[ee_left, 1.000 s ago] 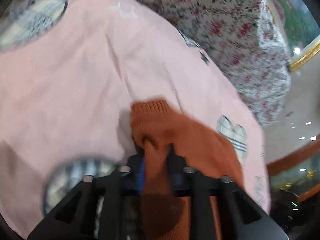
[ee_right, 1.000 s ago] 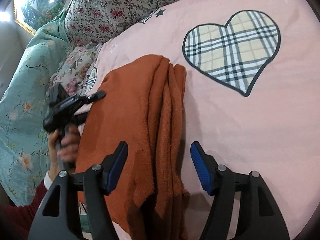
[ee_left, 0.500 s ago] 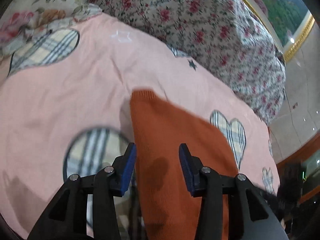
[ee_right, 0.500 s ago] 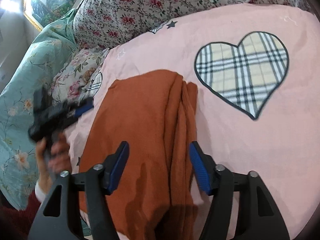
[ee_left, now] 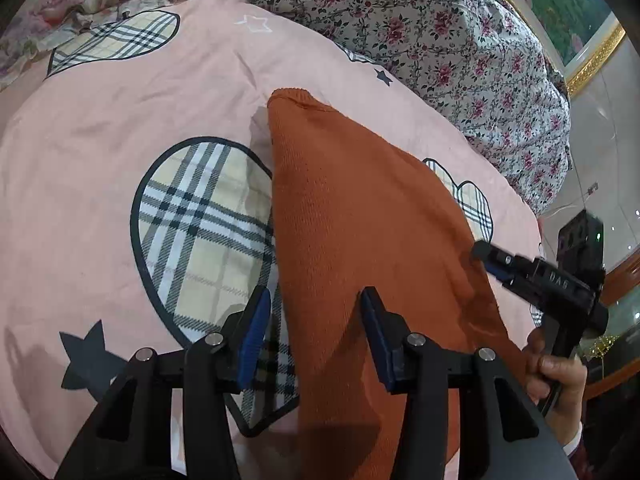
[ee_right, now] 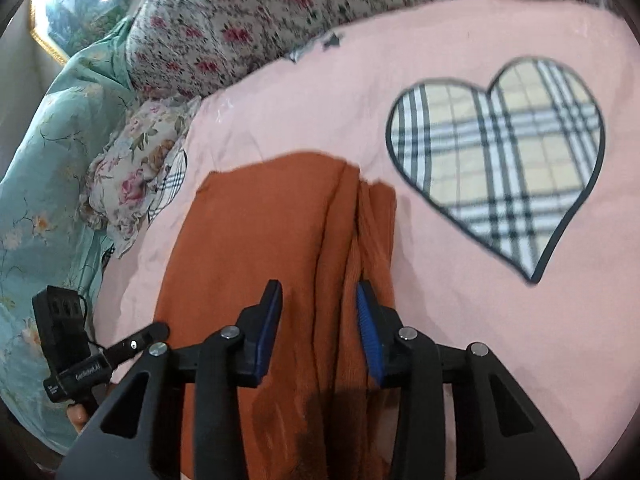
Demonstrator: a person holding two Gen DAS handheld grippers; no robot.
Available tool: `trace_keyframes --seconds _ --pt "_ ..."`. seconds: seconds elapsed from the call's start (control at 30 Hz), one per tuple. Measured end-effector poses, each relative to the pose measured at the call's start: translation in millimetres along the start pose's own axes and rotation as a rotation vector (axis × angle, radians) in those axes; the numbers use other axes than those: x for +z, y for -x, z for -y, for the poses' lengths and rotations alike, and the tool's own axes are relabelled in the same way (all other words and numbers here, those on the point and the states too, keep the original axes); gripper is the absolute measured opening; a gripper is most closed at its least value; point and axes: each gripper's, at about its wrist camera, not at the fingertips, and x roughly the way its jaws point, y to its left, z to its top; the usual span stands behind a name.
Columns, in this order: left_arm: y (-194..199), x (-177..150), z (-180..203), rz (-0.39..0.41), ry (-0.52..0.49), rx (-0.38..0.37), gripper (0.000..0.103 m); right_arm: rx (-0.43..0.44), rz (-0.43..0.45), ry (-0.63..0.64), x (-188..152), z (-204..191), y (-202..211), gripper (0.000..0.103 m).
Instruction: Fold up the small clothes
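An orange knitted garment (ee_left: 360, 240) lies folded lengthwise on a pink bedspread (ee_left: 100, 160) with plaid hearts. It also shows in the right wrist view (ee_right: 260, 248), with its folded layers bunched along the right edge. My left gripper (ee_left: 316, 320) is open and empty, its jaws over the garment's left edge. My right gripper (ee_right: 318, 312) is open, its jaws straddling the bunched folds near the garment's near end. The right gripper also shows in the left wrist view (ee_left: 532, 276), and the left one in the right wrist view (ee_right: 100, 356).
A floral quilt (ee_left: 460, 40) is piled at the head of the bed. A teal floral cover (ee_right: 36, 160) and a frilled floral pillow (ee_right: 132, 176) lie to the left in the right wrist view. A gold-framed picture (ee_left: 592, 44) hangs on the wall.
My left gripper let go of the garment's ribbed end, opened and pulled back. My right gripper moved forward over the garment's folds and its jaws narrowed a little.
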Motion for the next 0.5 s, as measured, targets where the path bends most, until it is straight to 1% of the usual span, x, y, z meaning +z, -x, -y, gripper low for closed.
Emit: trace_keyframes --seconds 0.13,0.23,0.3,0.37,0.5 --pt "1 -4 0 -0.012 -0.001 -0.001 0.048 -0.006 0.009 0.032 11 -3 -5 0.039" --pt "0 -4 -1 -0.023 0.000 -0.003 0.049 0.000 -0.020 0.043 16 -4 -15 0.039" --pt "0 -5 0 -0.026 -0.004 -0.003 0.050 0.004 -0.027 0.049 16 -5 -18 0.032" --pt "-1 -6 0 -0.028 -0.006 0.001 0.053 0.018 -0.034 0.047 15 -4 -19 0.030" --pt "-1 -6 -1 -0.034 0.001 -0.007 0.053 0.026 -0.047 0.019 13 3 -22 0.029"
